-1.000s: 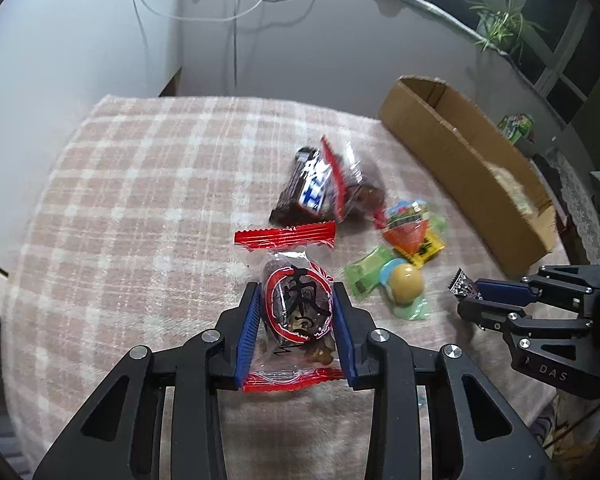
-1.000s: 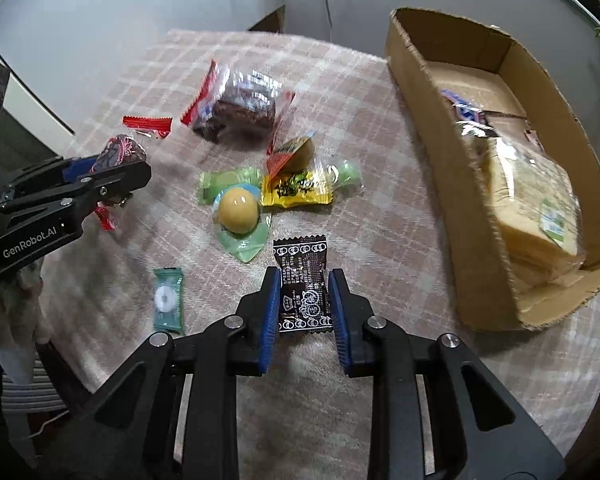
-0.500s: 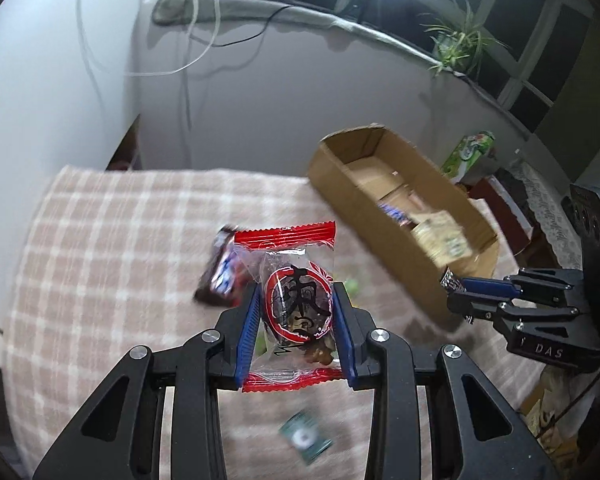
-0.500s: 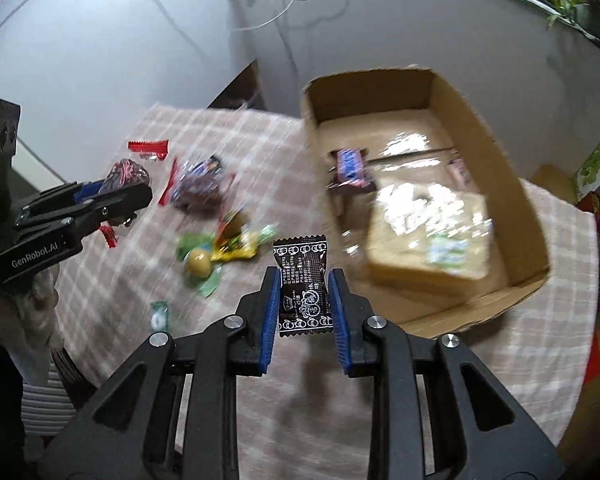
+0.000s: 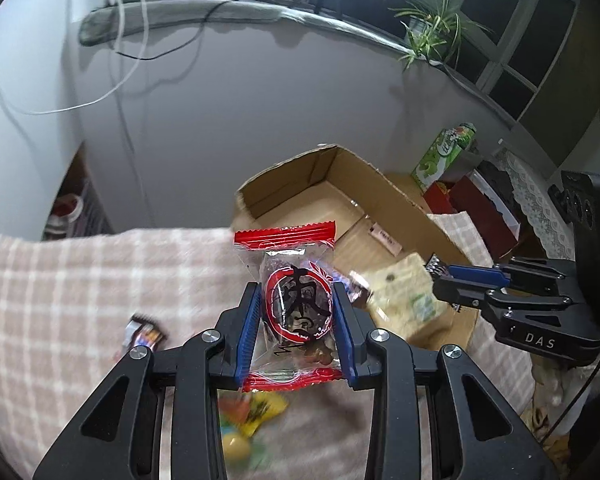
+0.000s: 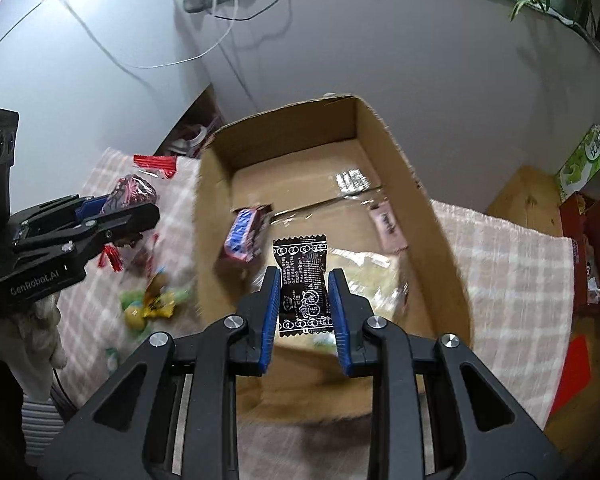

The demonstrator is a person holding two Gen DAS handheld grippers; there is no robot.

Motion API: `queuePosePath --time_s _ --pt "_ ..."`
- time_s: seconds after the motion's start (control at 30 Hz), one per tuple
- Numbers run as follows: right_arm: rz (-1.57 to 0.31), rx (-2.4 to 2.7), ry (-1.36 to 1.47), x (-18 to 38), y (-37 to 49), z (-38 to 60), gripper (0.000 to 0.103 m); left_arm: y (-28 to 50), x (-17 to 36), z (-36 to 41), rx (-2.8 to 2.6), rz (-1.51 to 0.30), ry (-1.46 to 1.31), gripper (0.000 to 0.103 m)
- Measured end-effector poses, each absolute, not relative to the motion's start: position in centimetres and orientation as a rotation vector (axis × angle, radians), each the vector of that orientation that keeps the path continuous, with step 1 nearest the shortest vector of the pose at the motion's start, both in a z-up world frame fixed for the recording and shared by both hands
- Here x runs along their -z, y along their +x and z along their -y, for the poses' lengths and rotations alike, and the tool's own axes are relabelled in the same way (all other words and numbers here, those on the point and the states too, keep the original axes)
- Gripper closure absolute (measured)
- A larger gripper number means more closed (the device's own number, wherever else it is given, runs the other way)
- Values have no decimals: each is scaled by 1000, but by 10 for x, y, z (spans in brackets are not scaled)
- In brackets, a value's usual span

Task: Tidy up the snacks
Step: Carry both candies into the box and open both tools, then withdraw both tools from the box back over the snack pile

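Observation:
My left gripper (image 5: 298, 312) is shut on a clear snack packet with red ends (image 5: 292, 304), held above the checked tablecloth beside the cardboard box (image 5: 320, 184). It also shows in the right wrist view (image 6: 116, 208). My right gripper (image 6: 304, 292) is shut on a small black sachet (image 6: 303, 284), held over the box (image 6: 436, 240). In the left wrist view the right gripper (image 5: 444, 276) hangs over the box's near end. The box holds a blue-and-red bar (image 6: 244, 236), a pink sachet (image 6: 390, 226) and a pale bag (image 5: 408, 296).
Loose snacks lie on the pink checked tablecloth (image 5: 80, 280): a dark bar (image 5: 144, 336), yellow and green sweets (image 5: 252, 420), also seen in the right wrist view (image 6: 152, 300). A green carton (image 5: 444, 152) and a red box (image 5: 480, 212) stand beyond the table. A wall is behind.
Both grippers have risen from the table with their packets and swung toward the cardboard box. The right one now hangs over the box's inside.

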State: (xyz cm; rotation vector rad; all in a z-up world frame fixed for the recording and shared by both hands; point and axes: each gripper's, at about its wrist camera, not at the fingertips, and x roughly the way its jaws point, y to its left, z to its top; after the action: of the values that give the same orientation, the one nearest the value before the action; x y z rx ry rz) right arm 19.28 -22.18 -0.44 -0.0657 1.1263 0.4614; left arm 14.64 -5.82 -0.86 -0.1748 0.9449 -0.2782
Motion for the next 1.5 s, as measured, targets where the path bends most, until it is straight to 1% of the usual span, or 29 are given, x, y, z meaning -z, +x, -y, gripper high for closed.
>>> queuePosePath --time_s 0.37,0.57,0.67,0.7,0.87,1.03,1.2,1.5 --pt "-1151 -452 -51 29 244 225 77 203 33 90 310 -1002 -155 70" --pt "-1157 -468 -56 38 253 221 77 214 41 96 314 -1024 -155 70" --pt "-1160 -463 -70 43 255 219 74 217 45 97 313 -1034 -161 70" --pt "-1159 -465 -69 43 255 219 74 218 47 97 303 -1045 -164 68" --pt "-1157 -460 -62 43 254 220 73 220 49 95 290 -1050 -176 68" --pt "-1148 -454 -56 34 243 222 73 215 43 95 298 -1037 -173 68" --pt "-1119 -464 -59 13 219 222 73 201 31 90 296 -1013 -175 68" --pt "-1064 -572 -99 -19 143 196 73 136 -1 55 266 -953 -187 68"
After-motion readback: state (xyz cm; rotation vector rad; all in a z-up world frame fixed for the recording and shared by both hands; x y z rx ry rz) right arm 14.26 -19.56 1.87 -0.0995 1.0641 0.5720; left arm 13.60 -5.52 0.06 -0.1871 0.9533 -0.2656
